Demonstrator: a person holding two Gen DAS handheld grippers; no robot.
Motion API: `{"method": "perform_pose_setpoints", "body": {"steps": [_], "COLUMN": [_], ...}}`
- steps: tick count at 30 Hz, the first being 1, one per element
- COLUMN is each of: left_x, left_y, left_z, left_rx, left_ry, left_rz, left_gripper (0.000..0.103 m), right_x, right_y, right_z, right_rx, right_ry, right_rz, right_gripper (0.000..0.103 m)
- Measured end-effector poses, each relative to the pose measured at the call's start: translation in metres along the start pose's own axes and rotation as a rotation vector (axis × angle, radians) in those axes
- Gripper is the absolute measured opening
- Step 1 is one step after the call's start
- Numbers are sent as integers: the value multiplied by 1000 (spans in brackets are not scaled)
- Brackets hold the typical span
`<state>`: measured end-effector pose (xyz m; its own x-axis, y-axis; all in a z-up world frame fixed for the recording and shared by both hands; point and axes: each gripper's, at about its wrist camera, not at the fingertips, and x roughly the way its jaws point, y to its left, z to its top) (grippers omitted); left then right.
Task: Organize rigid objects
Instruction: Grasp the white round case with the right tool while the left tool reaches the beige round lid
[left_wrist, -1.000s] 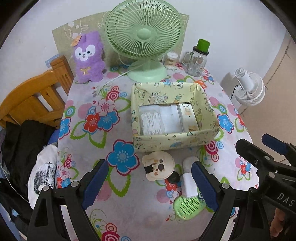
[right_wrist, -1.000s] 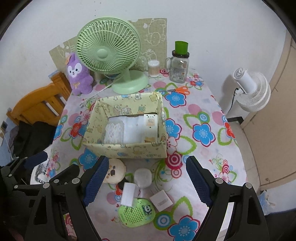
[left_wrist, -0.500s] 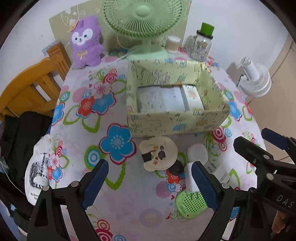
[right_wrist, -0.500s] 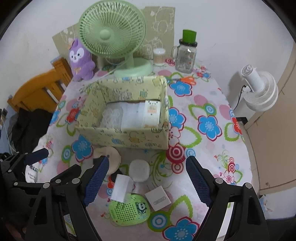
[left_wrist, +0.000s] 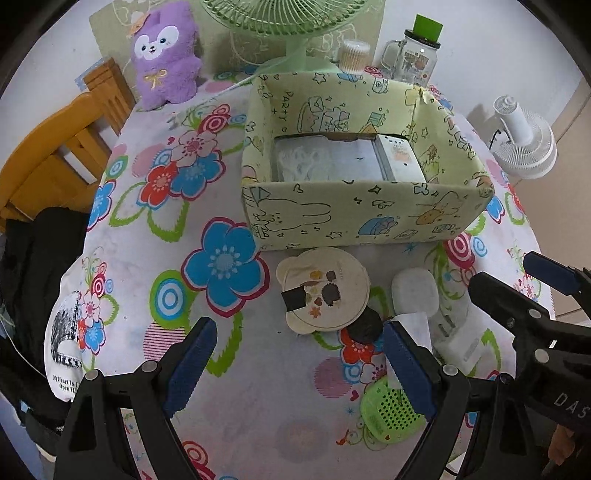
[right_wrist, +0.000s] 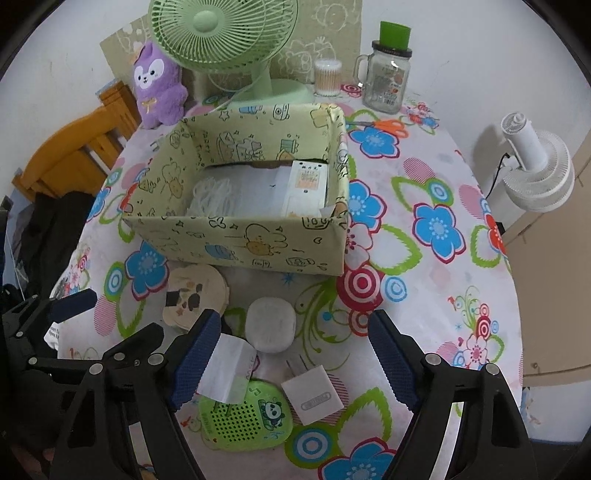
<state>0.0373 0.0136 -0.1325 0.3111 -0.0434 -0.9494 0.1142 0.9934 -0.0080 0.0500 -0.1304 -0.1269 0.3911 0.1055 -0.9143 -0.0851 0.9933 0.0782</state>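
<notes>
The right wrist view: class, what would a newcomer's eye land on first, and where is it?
Probably the green desk fan at the table's far edge, beside a purple plush toy. Next, the pale yellow cartoon-print box mid-table, with a green speaker and white charger lying near the open right gripper.

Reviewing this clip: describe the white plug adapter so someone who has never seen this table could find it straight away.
Start at the pale yellow cartoon-print box in the middle of the flowered tablecloth. In the cluster of small things in front of it, the plug adapter lies beside the green panda-print speaker. It is the only white cube with two metal prongs sticking out.
</notes>
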Motion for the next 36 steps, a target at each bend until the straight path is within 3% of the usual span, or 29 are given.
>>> {"method": "perform_pose_setpoints", "body": {"steps": [24, 36], "left_x": [54, 70], "left_y": [-10, -4], "left_z": [-3, 5], "left_rx": [33, 39], "left_ry": [103, 125], "left_rz": [-3, 9], "left_gripper": [92, 92], "right_x": [56, 87], "right_y": [-1, 10], "right_z": [7, 10], "right_rx": [14, 3], "right_ry": [98, 161], "right_rz": [17, 16], "right_gripper": [80, 71]}}
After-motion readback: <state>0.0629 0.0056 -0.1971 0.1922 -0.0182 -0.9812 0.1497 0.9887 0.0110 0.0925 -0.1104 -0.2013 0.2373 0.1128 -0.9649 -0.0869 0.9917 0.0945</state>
